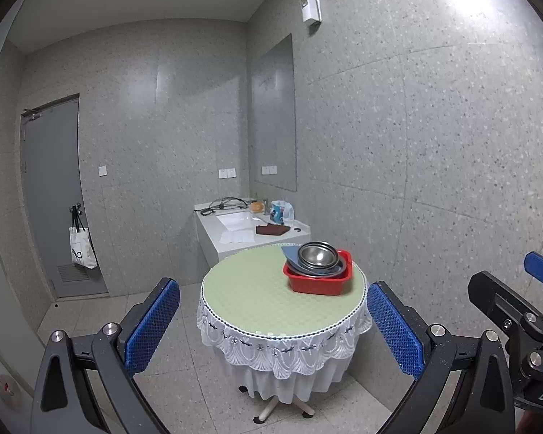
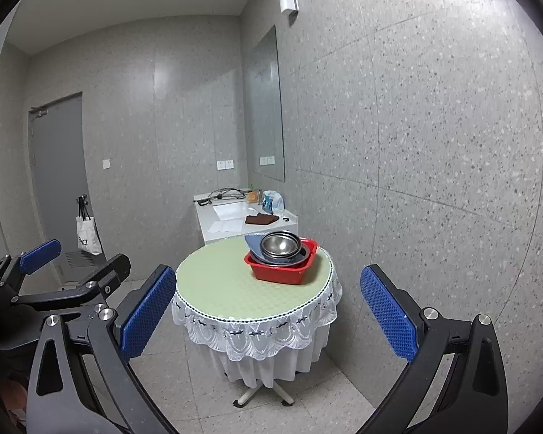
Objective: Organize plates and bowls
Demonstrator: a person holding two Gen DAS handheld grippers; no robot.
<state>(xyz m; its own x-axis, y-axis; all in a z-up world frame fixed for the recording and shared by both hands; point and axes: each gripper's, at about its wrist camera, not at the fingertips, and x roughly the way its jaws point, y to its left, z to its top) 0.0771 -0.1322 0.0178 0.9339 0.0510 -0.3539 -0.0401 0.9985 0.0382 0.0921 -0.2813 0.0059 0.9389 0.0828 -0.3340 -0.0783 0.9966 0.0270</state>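
Observation:
A red plastic tub (image 1: pixel 320 282) (image 2: pixel 284 271) stands at the far right of a round table (image 1: pixel 249 296) (image 2: pixel 221 285) with a green top and white lace skirt. In the tub lie stacked steel bowls (image 1: pixel 318 256) (image 2: pixel 279 245) and a blue plate (image 1: pixel 291 251) (image 2: pixel 252 242), tilted. My left gripper (image 1: pixel 273 329) is open and empty, well short of the table. My right gripper (image 2: pixel 268 320) is open and empty, also short of the table. The right gripper shows at the right edge of the left wrist view (image 1: pixel 517 303), the left gripper at the left edge of the right wrist view (image 2: pixel 54 271).
A white sink counter (image 1: pixel 249 231) (image 2: pixel 242 217) stands behind the table with cables, a brown cloth and a plastic bag. A speckled wall (image 1: pixel 434 181) runs close to the table's right. A grey door (image 1: pixel 50 195) with a hanging tote bag is far left.

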